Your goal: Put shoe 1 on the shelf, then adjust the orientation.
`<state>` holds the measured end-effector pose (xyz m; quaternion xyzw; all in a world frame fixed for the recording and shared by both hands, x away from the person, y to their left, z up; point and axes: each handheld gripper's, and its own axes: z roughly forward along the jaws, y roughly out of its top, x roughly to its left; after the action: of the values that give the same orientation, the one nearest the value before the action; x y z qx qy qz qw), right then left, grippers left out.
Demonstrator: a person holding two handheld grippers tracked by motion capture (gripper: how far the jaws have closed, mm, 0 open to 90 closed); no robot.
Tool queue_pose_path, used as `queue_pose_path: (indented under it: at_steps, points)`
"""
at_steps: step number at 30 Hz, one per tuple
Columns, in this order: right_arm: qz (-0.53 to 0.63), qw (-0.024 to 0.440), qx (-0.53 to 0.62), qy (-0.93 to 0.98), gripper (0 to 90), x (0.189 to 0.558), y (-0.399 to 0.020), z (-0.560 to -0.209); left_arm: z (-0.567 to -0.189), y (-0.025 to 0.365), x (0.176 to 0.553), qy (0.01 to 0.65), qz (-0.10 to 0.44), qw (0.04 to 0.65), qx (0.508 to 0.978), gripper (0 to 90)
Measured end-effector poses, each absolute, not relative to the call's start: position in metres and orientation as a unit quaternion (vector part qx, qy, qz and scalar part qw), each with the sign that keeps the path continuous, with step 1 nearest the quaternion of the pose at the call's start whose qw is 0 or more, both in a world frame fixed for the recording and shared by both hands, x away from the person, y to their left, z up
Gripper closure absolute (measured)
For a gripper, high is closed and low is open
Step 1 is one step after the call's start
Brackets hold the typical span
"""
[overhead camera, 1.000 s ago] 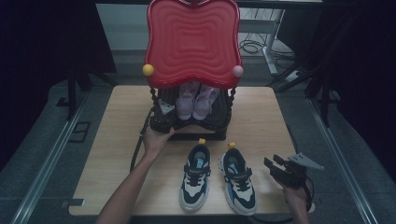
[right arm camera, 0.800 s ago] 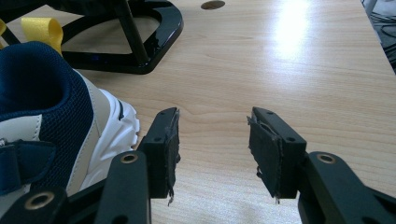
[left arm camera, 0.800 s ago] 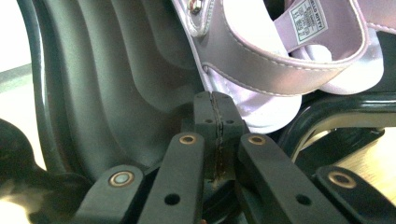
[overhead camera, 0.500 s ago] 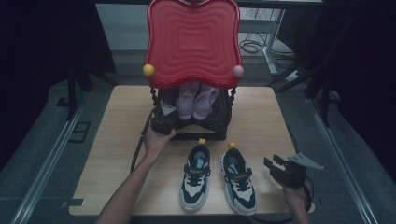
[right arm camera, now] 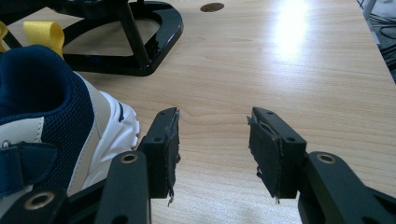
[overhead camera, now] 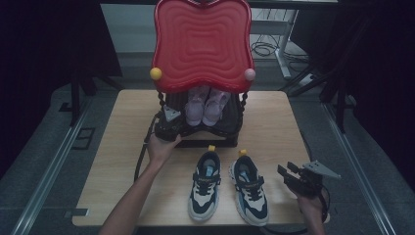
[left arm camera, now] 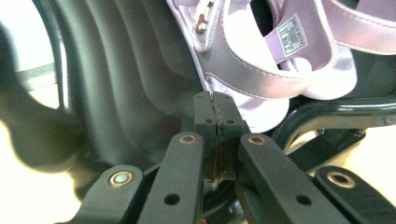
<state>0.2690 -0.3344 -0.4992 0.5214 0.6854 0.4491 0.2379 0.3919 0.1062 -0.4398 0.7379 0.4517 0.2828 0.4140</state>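
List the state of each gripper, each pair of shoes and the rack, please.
left gripper: shut, empty, at the rack's lower shelf.
right gripper: open, empty, above the table.
pink sandals: on the rack shelf.
sneakers: side by side on the table.
rack: upright, red top.

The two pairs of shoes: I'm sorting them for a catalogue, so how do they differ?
The lilac sandals sit on the black rack's shelf under the red top; the navy-and-cream sneakers stand on the wooden table in front. The sandals are open and strappy; the sneakers are closed, with yellow heel loops. Both pairs lie side by side.
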Motion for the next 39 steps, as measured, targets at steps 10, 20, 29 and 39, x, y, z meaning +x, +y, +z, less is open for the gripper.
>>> queue_pose_path:
  at_steps: [10,20,29,39]
  points:
    - [0.45,0.237,0.52,0.687,52.6,0.269,-0.332,-0.499,-0.439,0.124,0.364,0.427,0.247,0.432,0.755,82.5]
    - [0.448,0.235,0.519,0.689,52.6,0.27,-0.331,-0.5,-0.438,0.142,0.341,0.419,0.192,0.437,0.772,61.4]
    - [0.449,0.235,0.519,0.688,52.5,0.269,-0.331,-0.499,-0.447,0.155,0.316,0.418,0.177,0.425,0.783,50.3]
    - [0.458,0.235,0.511,0.689,54.5,0.27,-0.329,-0.493,-0.466,0.176,0.295,0.436,0.166,0.413,0.782,43.3]
